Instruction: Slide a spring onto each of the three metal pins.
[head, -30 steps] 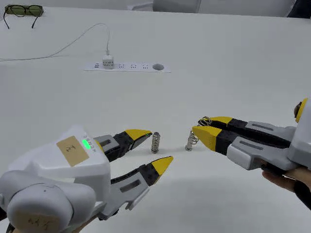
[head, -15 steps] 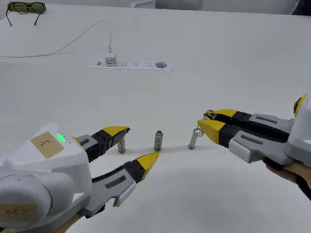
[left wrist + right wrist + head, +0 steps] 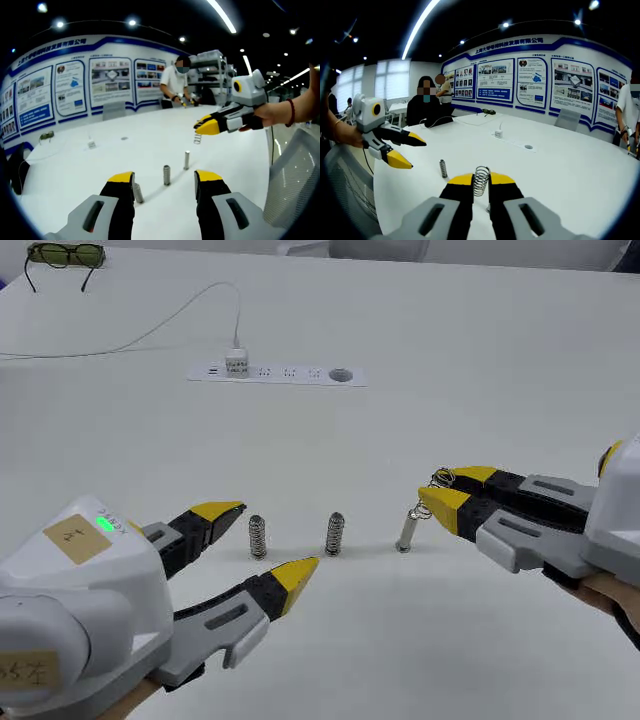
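Head view: a white surface [image 3: 500,360] seen from above and in front. At the far left edge lies a pair of dark glasses [image 3: 65,254]. A thin cable [image 3: 150,328] runs from there to a white plug [image 3: 237,362] seated in a flat power strip [image 3: 275,373].

Nearer, at lower left, the left tool [image 3: 258,540] points to the right. Its yellow-tipped jaws are spread wide and hold nothing. It sits above the surface, with the left pin [image 3: 258,537] seen between its tips.

Three metal pins stand upright in a row across the middle, apart from one another. The left pin wears a coil over its shaft. The middle pin [image 3: 335,533] also wears a coil. The right pin [image 3: 407,530] is bare.

At right, the right tool [image 3: 435,490] points left, its jaws narrow and clamped on a spring [image 3: 441,478]. The spring sticks out either side of the tips. Its lower end is just beside the top of the right pin; whether they touch cannot be told.

Right gripper view: the spring stands upright between the closed yellow tips.
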A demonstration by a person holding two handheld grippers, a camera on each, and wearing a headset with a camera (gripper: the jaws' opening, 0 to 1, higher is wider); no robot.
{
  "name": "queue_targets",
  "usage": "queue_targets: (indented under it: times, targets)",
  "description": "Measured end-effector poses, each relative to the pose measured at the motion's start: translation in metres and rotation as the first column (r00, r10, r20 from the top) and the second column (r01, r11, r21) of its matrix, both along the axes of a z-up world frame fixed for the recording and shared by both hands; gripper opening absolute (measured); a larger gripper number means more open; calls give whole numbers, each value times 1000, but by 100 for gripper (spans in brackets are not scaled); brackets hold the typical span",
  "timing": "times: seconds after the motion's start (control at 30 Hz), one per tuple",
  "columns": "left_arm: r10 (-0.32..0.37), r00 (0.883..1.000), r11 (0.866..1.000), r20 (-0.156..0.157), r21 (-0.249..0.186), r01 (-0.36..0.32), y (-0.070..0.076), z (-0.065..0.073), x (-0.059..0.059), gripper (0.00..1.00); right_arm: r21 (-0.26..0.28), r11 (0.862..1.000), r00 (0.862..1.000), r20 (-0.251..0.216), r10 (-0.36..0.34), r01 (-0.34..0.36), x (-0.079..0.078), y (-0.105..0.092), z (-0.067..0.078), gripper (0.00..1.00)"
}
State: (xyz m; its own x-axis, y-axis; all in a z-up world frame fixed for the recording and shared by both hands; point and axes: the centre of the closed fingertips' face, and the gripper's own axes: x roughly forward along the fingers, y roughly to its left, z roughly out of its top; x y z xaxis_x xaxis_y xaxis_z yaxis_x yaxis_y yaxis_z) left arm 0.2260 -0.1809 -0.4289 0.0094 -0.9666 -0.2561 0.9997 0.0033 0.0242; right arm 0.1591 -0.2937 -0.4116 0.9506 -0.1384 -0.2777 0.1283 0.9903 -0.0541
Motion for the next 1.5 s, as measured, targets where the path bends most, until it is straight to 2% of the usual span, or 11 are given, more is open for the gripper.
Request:
queue_targets:
  times: [0.2, 0.43, 0.53, 0.77, 1.13, 1.5]
  targets:
    - [17, 999, 1000, -28, 22, -16, 1, -6, 4, 51, 3, 1000, 1000, -10, -21, 21, 4, -10, -6, 12]
    - [31, 999, 999, -34, 39, -29, 2, -12, 7, 54, 9, 999, 999, -26, -31, 31, 8, -18, -13, 12]
    - [37, 998, 999, -49, 39, -35, 2, -13, 8, 55, 10, 999, 999, -35, -30, 31, 9, -20, -17, 12]
    - [52, 997, 997, -58, 55, -49, 4, -18, 11, 59, 11, 999, 998, -60, -34, 34, 13, -23, -27, 12]
    - [53, 997, 997, -61, 63, -49, 5, -20, 12, 59, 12, 999, 995, -87, -41, 42, 13, -25, -39, 12]
    - [50, 997, 997, -59, 64, -46, 5, -21, 11, 59, -10, 999, 995, -84, -48, 47, 15, -28, -38, 12]
